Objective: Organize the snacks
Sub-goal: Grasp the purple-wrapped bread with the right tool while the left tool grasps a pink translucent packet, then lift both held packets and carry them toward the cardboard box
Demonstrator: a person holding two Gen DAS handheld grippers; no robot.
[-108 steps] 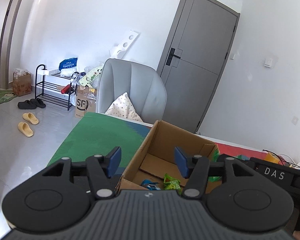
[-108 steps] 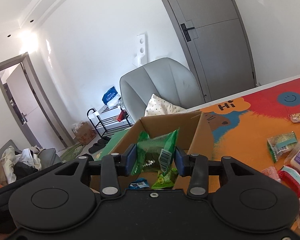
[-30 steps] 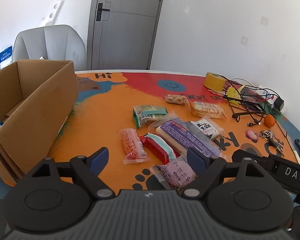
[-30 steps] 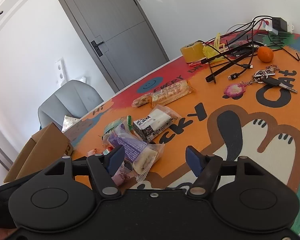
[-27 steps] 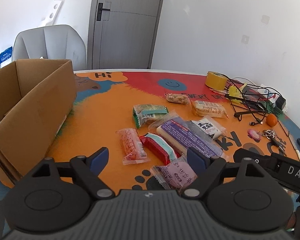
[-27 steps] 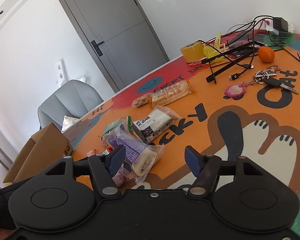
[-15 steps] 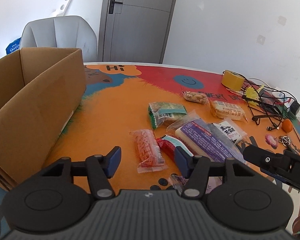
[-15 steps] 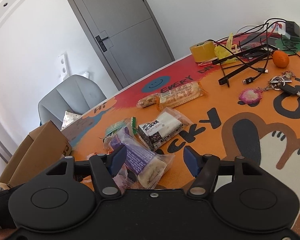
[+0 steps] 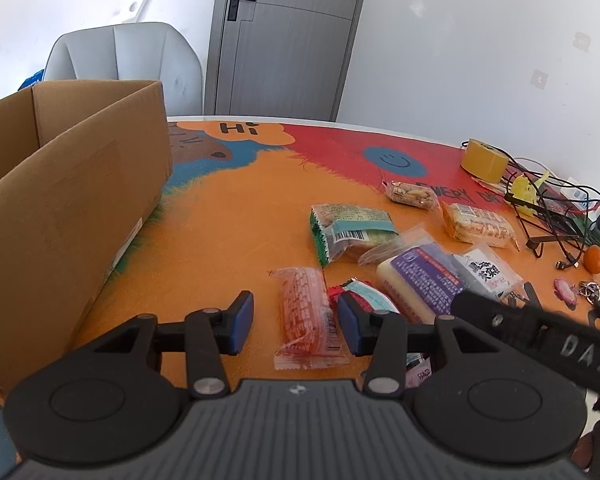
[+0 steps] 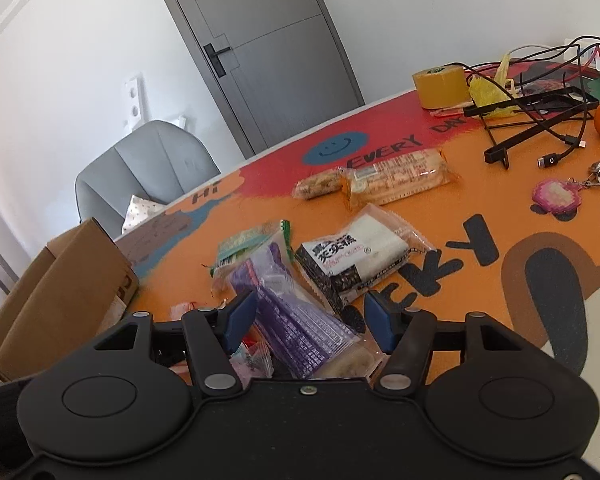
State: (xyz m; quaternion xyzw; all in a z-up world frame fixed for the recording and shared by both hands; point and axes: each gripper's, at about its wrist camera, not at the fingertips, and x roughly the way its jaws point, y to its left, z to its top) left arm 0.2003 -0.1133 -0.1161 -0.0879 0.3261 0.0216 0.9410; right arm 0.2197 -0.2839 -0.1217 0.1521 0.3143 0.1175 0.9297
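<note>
The left gripper (image 9: 296, 322), jaws apart and empty, straddles the red snack packet (image 9: 307, 322), whose long axis runs twelve-to-six. The right gripper (image 10: 310, 322), also spread, brackets the purple bar (image 10: 300, 322) likewise.

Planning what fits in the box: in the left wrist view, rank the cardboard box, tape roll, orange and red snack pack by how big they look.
1. Cardboard box, nearest too.
2. Red snack pack.
3. Tape roll.
4. Orange.
The pack lies nearer than the tape, so their true order is unsure.

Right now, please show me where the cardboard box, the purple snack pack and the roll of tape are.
cardboard box (image 9: 72, 216): left wrist view, on its long outer wall.
purple snack pack (image 10: 300, 320): right wrist view, middle of its printed face.
roll of tape (image 9: 482, 160): left wrist view, on its side.
</note>
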